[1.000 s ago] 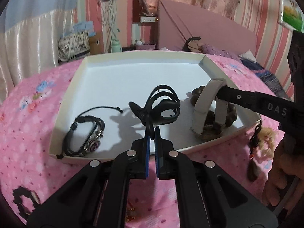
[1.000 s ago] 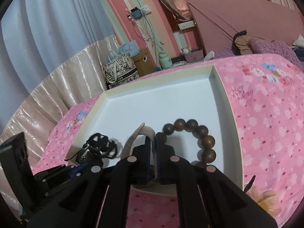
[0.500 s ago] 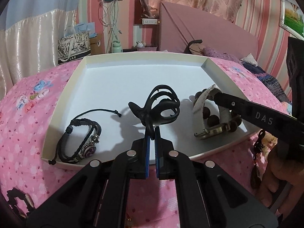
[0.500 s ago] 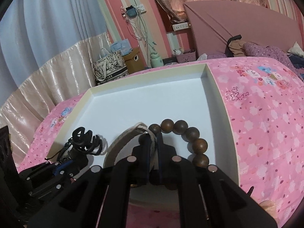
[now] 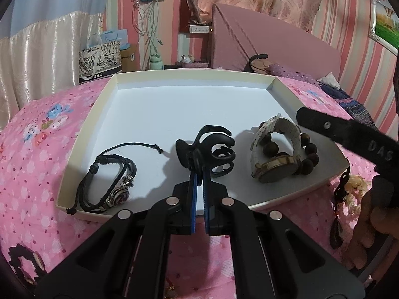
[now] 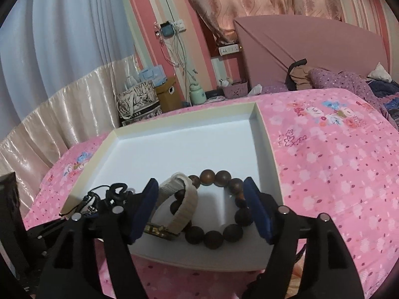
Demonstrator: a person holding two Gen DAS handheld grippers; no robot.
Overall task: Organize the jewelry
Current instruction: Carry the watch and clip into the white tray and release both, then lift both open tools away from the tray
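Right gripper (image 6: 202,209) fingers now spread wide, watch (image 5: 275,159) released onto bead bracelet (image 6: 224,214) in tray (image 5: 174,104). Left gripper (image 5: 199,174) fingers narrow, clamping black hair claw (image 5: 212,152) over tray.

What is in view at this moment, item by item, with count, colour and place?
tray: one, white, on the pink floral bedspread
cord bracelet: one, black with a metal charm, tray's near left corner
hair claw: one, black, tray's near middle, in the left gripper
watch: one, pale band, gold case, tray's near right, lying on the bead bracelet
bead bracelet: one, dark brown, under the watch
dark pendant piece: one, on the bedspread right of the tray
left gripper: black, blue pads, shut on the claw
right gripper: open, straddling watch and beads
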